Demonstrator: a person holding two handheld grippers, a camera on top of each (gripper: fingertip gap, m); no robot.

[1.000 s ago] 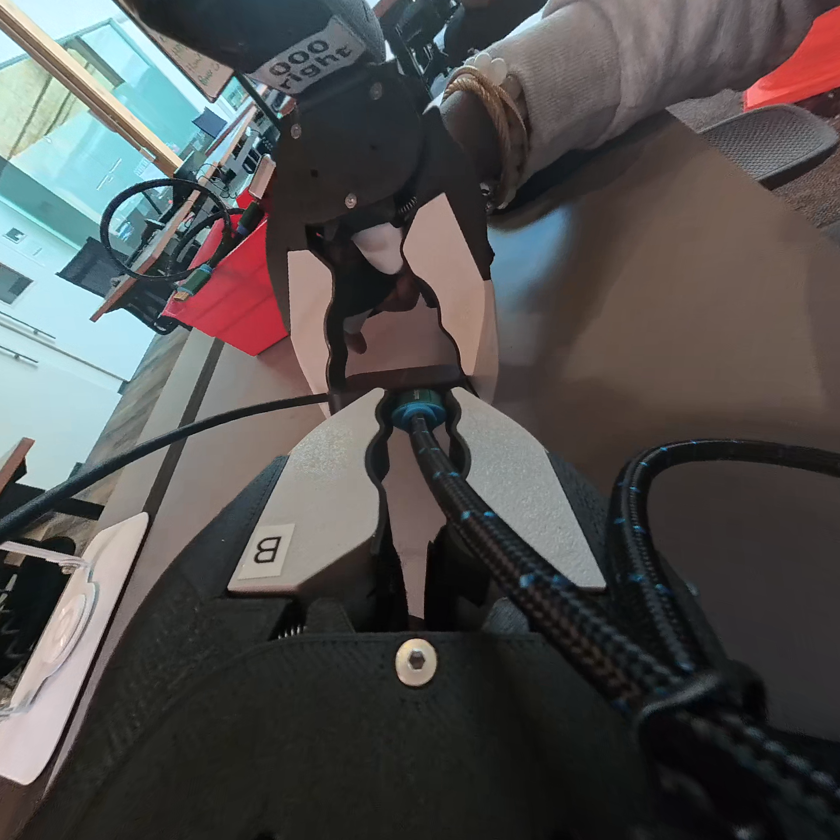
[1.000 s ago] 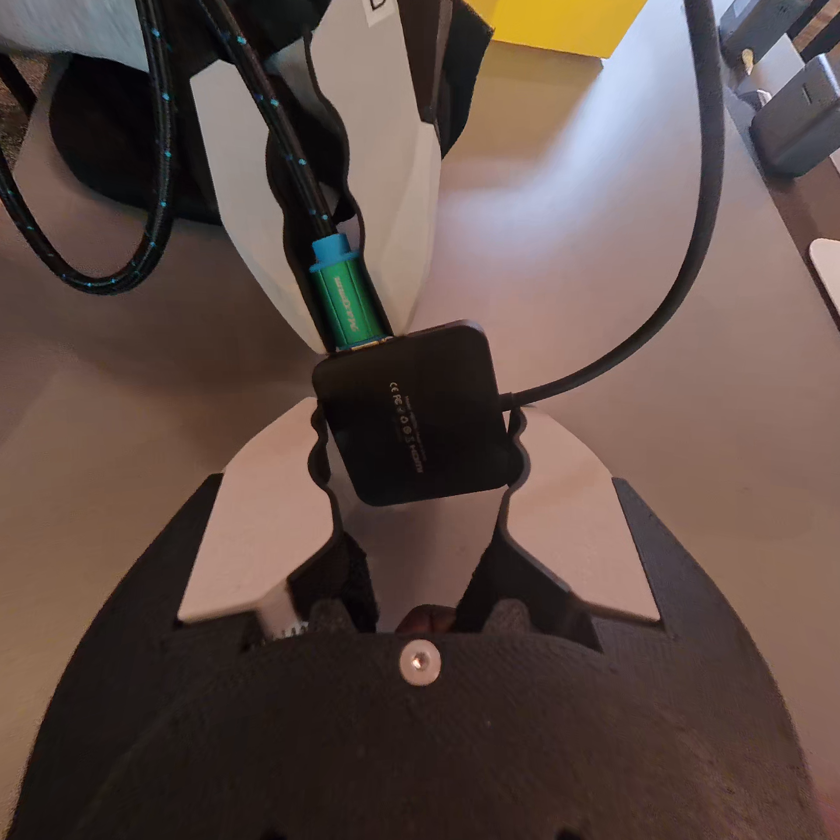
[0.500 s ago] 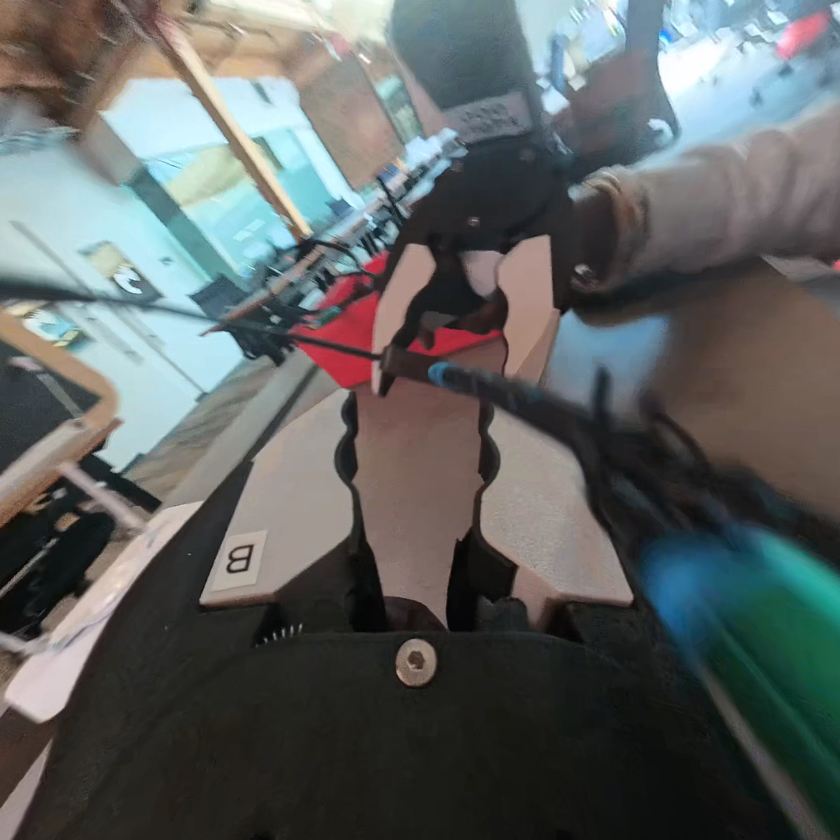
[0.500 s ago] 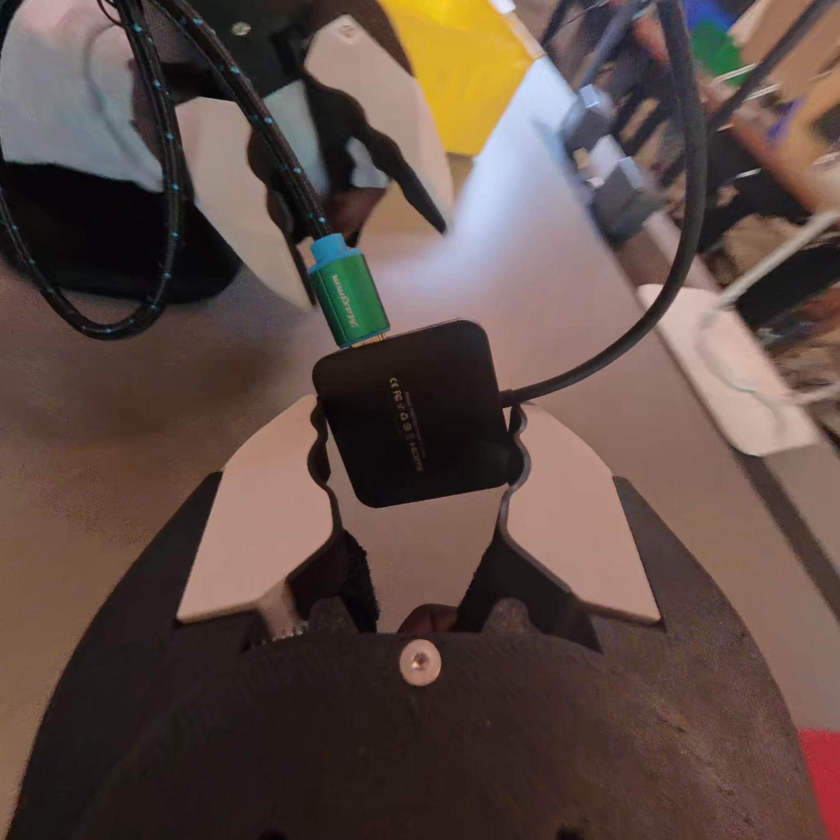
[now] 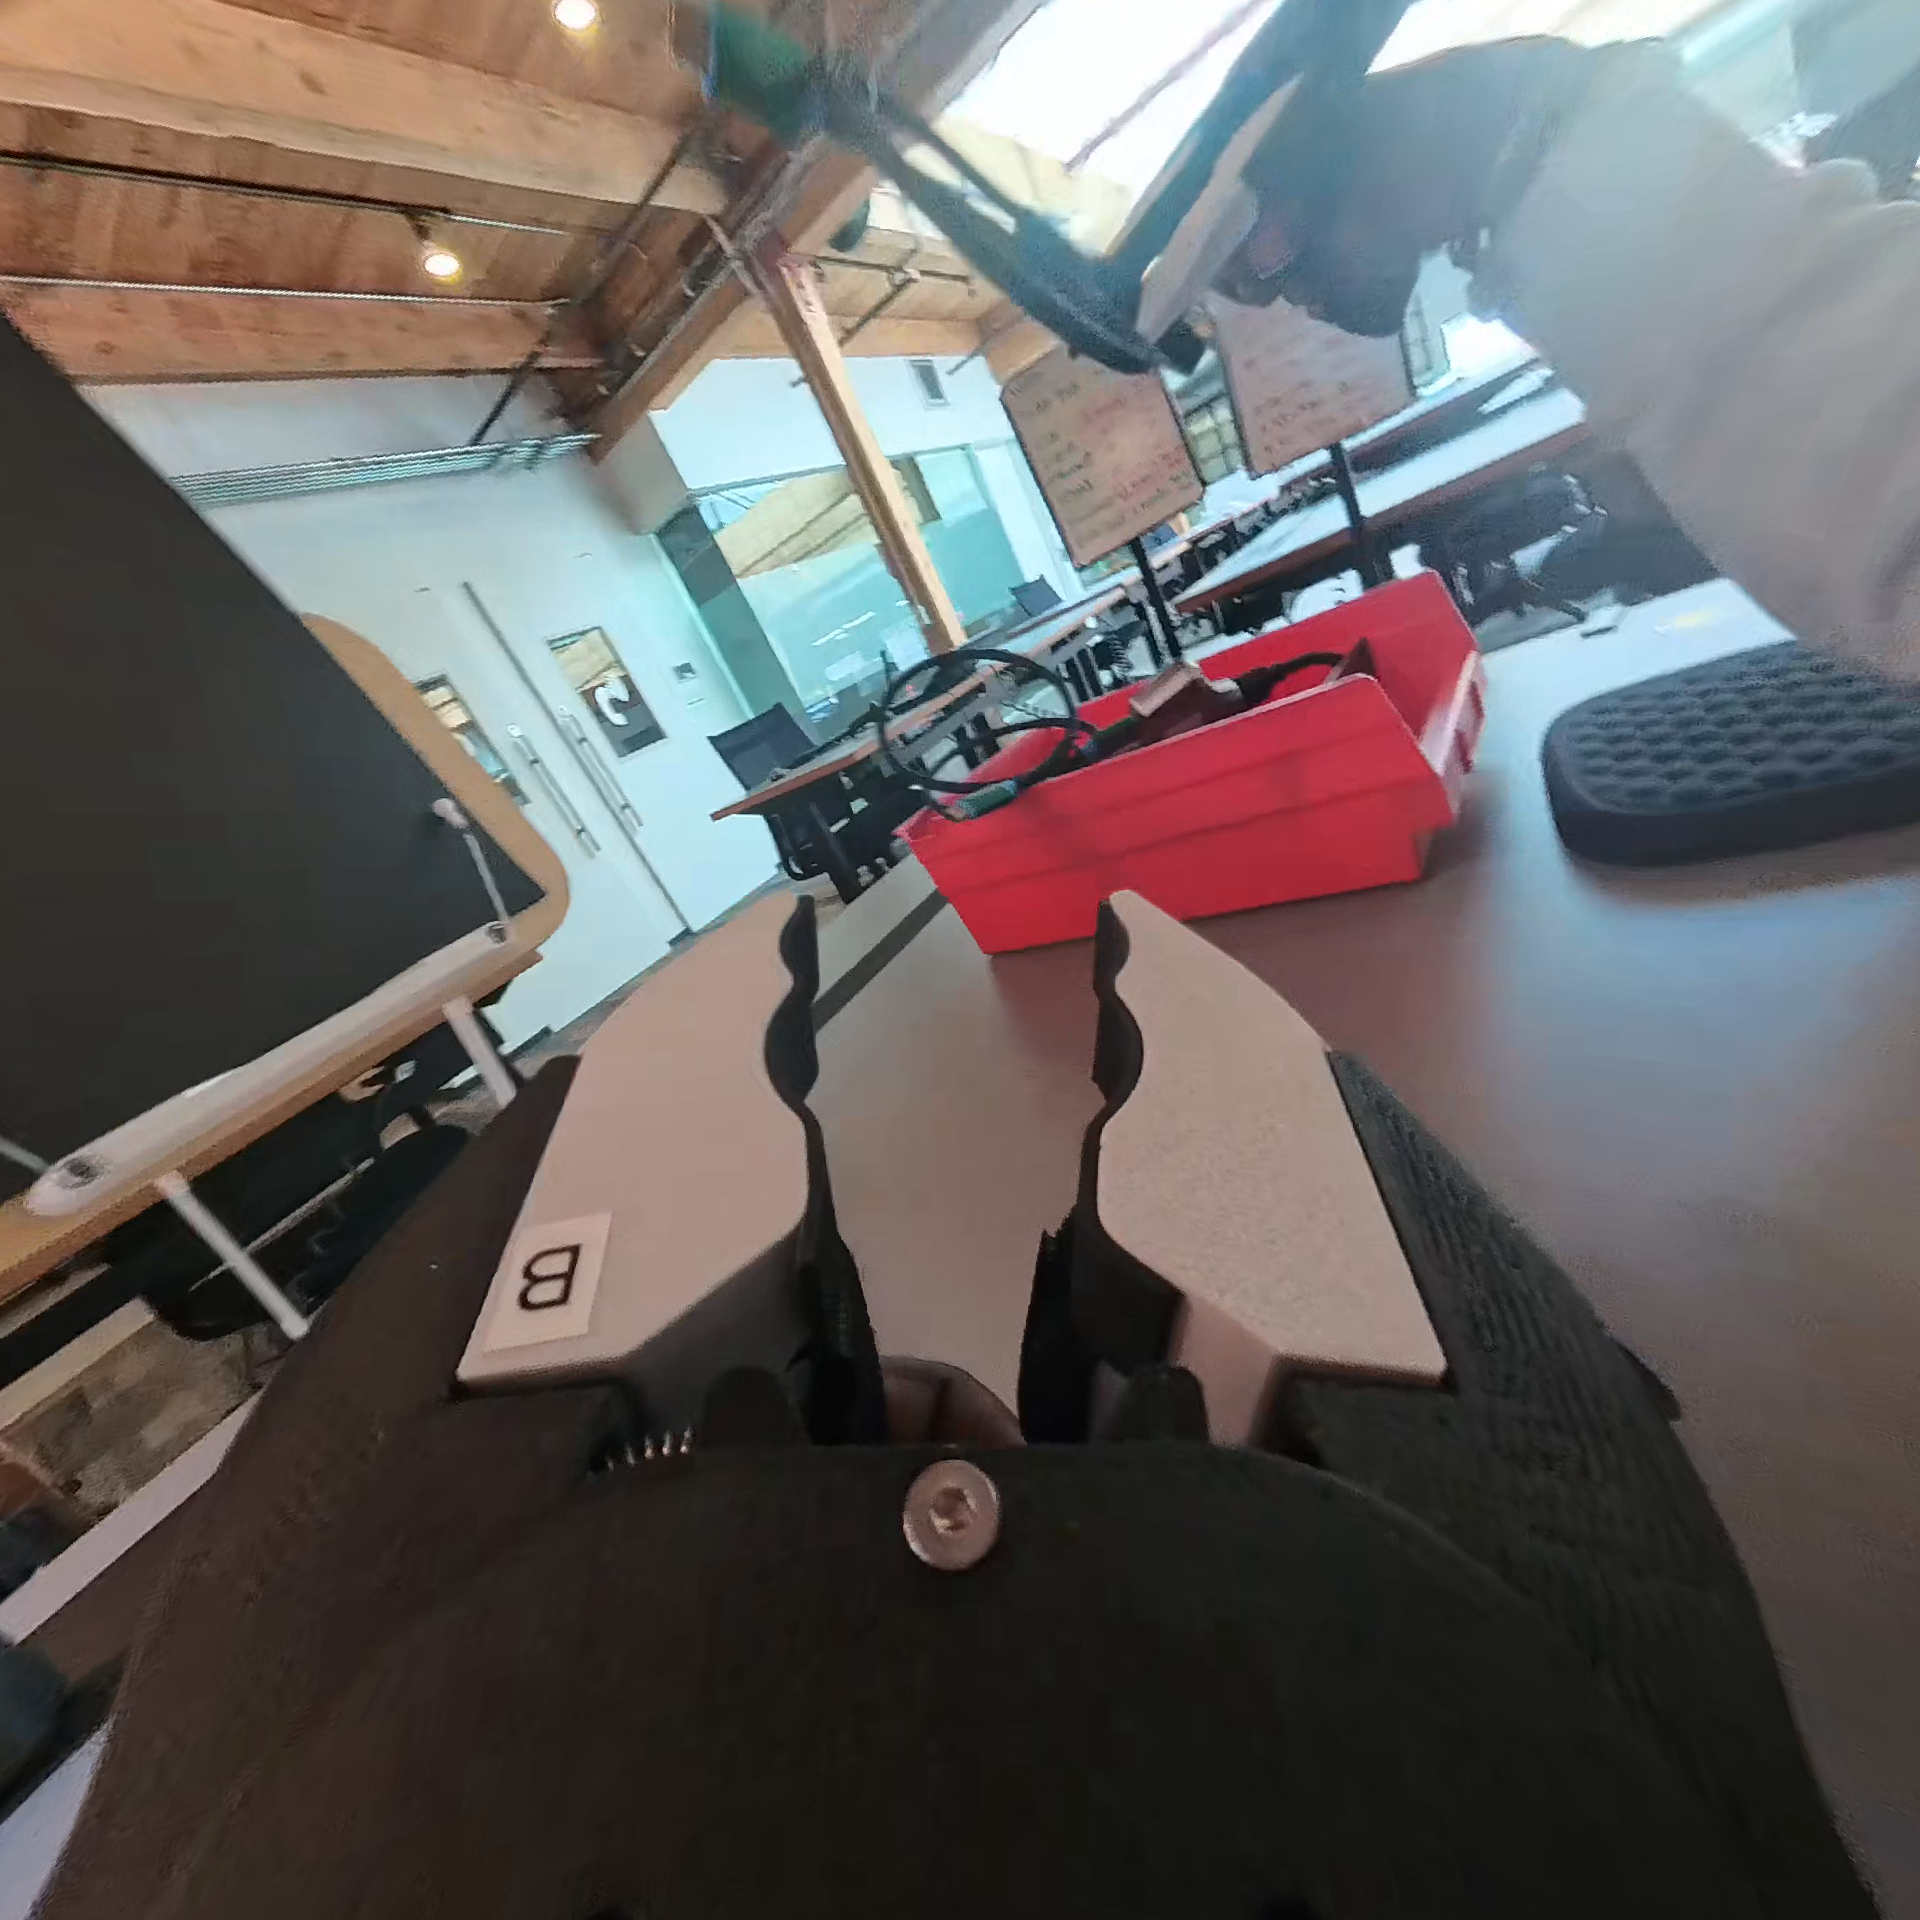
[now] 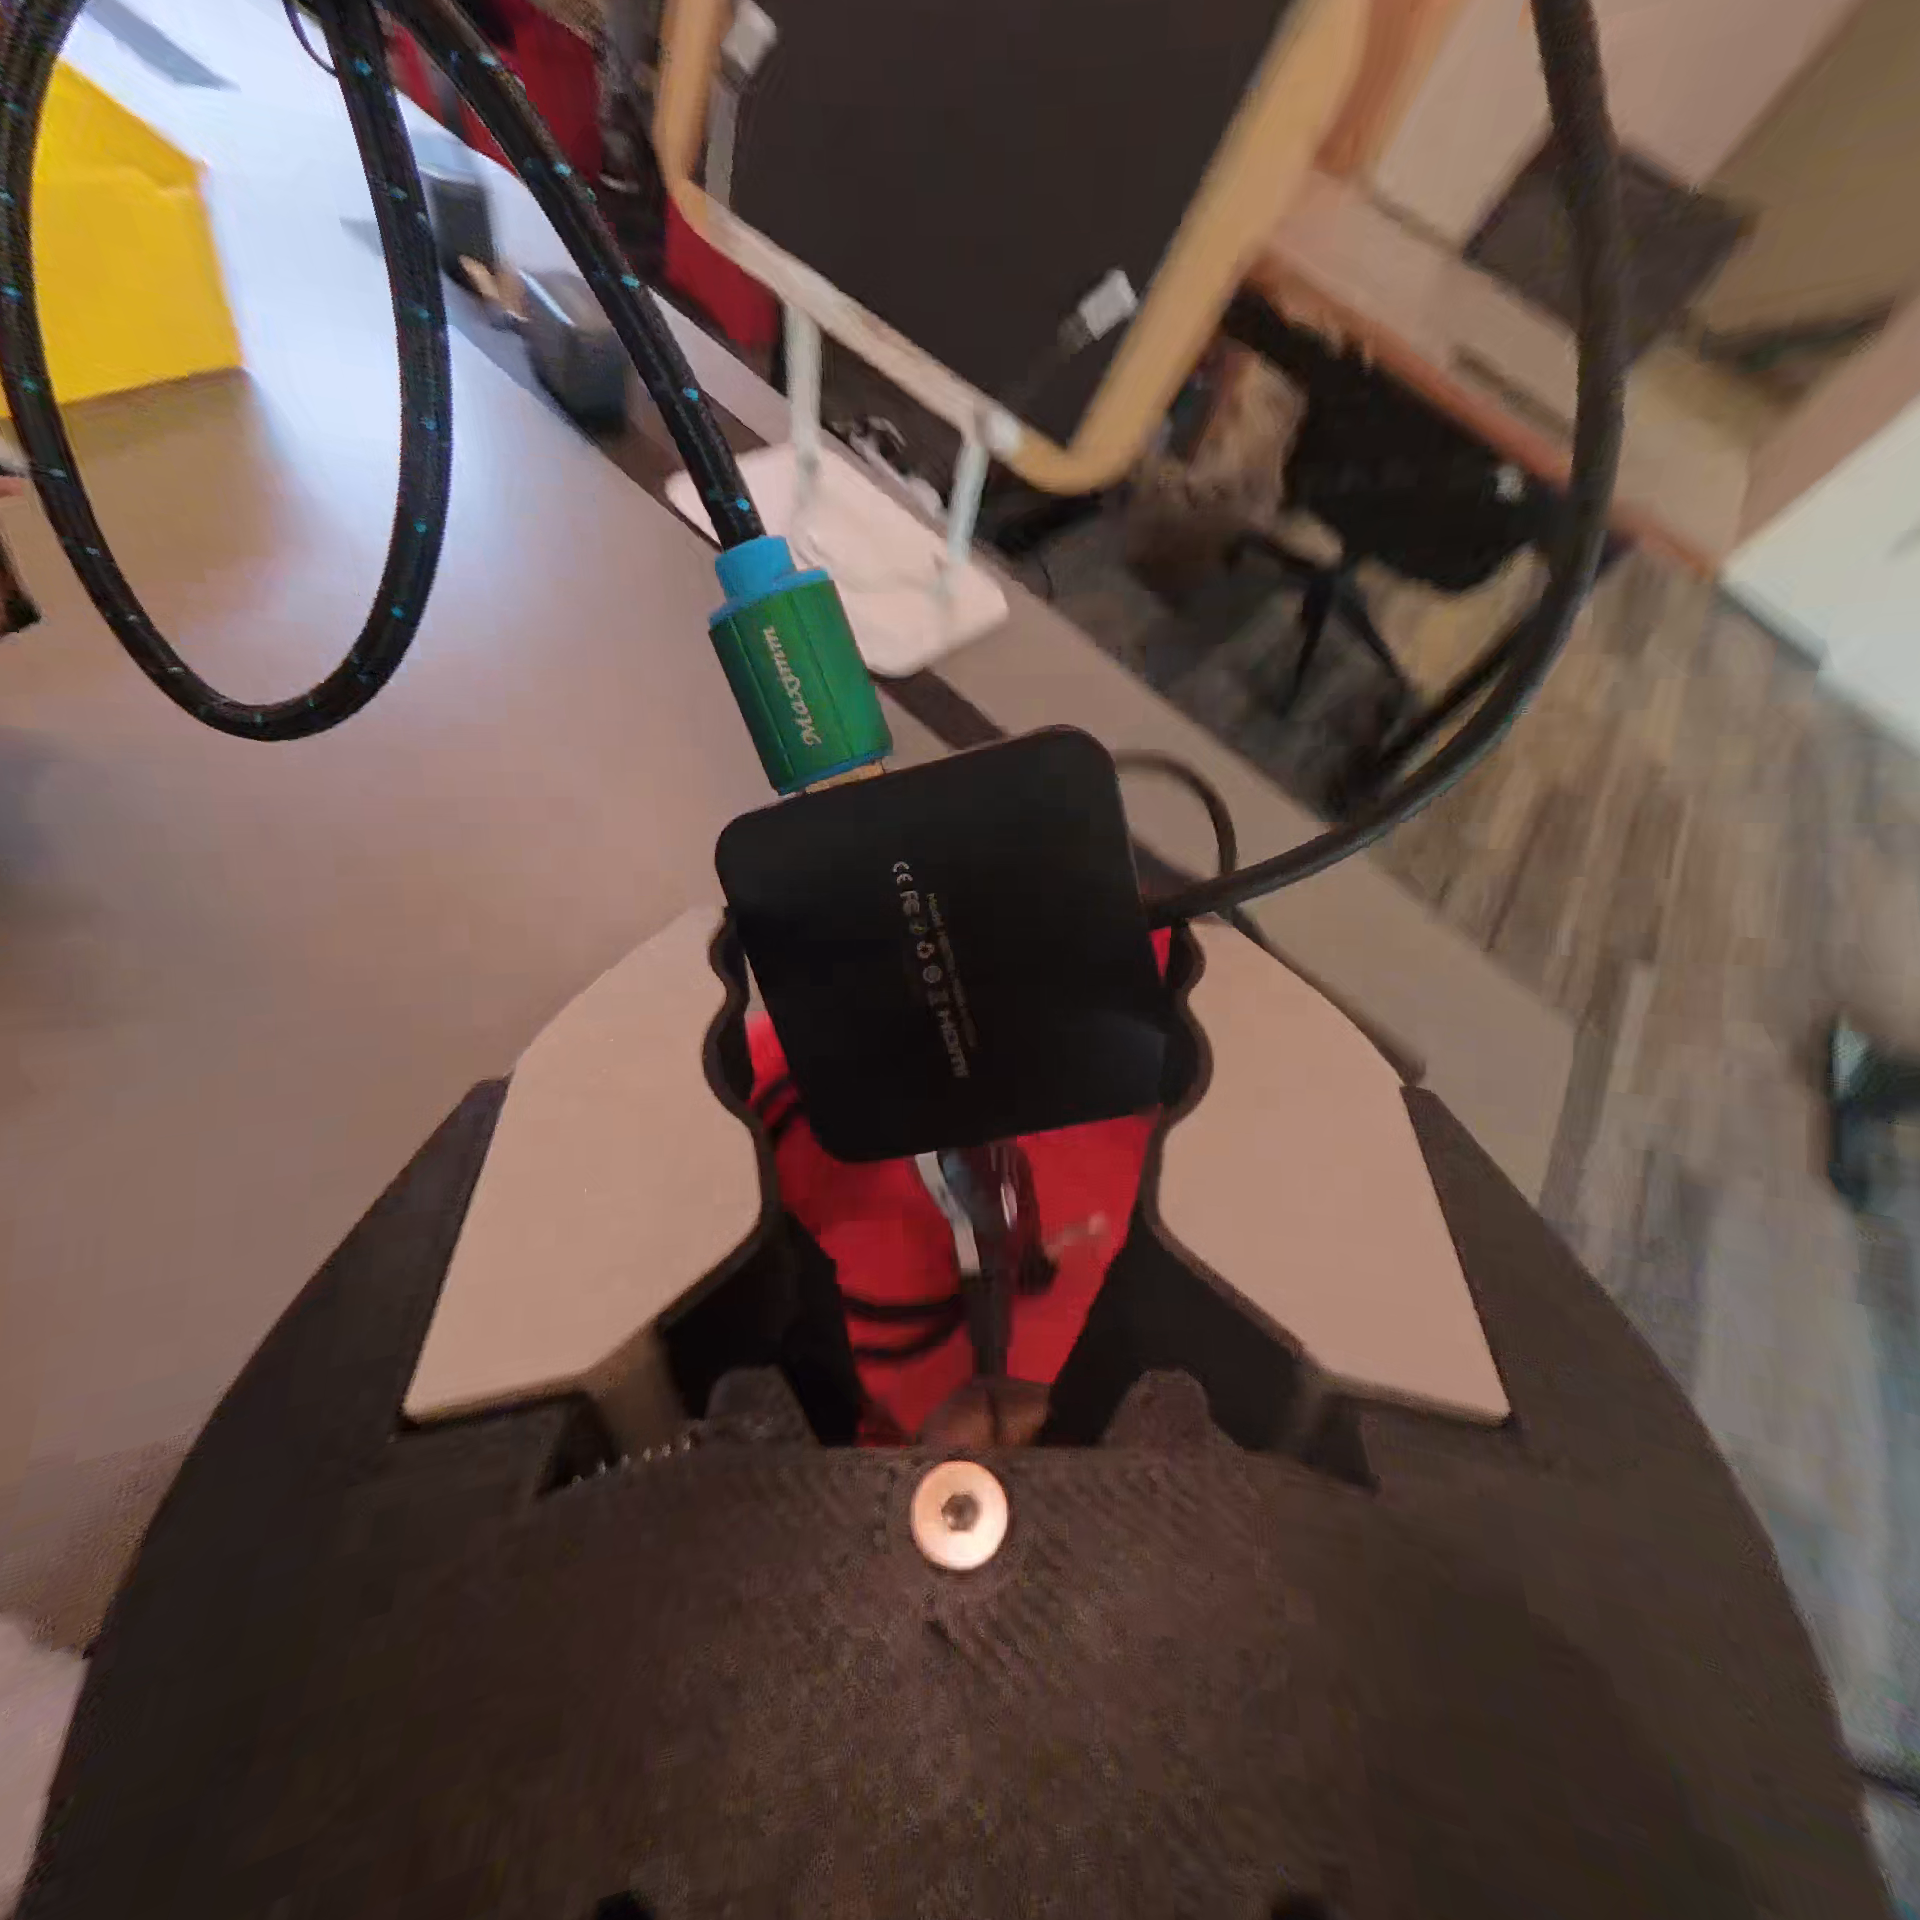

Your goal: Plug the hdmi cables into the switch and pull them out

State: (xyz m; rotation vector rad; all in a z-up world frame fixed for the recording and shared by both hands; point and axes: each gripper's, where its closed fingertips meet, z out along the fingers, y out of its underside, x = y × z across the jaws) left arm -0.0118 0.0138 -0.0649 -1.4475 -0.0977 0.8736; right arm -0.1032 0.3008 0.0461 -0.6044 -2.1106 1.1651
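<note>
My right gripper (image 6: 951,930) is shut on the small black switch (image 6: 935,935) and holds it in the air. A green HDMI plug (image 6: 800,696) sits in the switch's far left corner. Its black-and-blue braided cable (image 6: 416,416) hangs in a loop to the left. A thin black cable (image 6: 1455,727) leaves the switch's right side. My left gripper (image 5: 951,914) is open and empty, low over the brown table (image 5: 1558,1091). In the left wrist view the right gripper (image 5: 1195,260) is high at the upper right, with a blurred green plug (image 5: 758,52) at the top edge.
A red bin (image 5: 1195,810) with cables stands on the table ahead of my left gripper; it also shows under the switch (image 6: 904,1247). A black mesh chair back (image 5: 1745,758) is at the right. A yellow bin (image 6: 104,260) and a white stand base (image 6: 904,582) sit farther off.
My left gripper let go of the green plug, opened and drew away. My right gripper lifted the switch, cable still plugged in, and swung it over the red bin.
</note>
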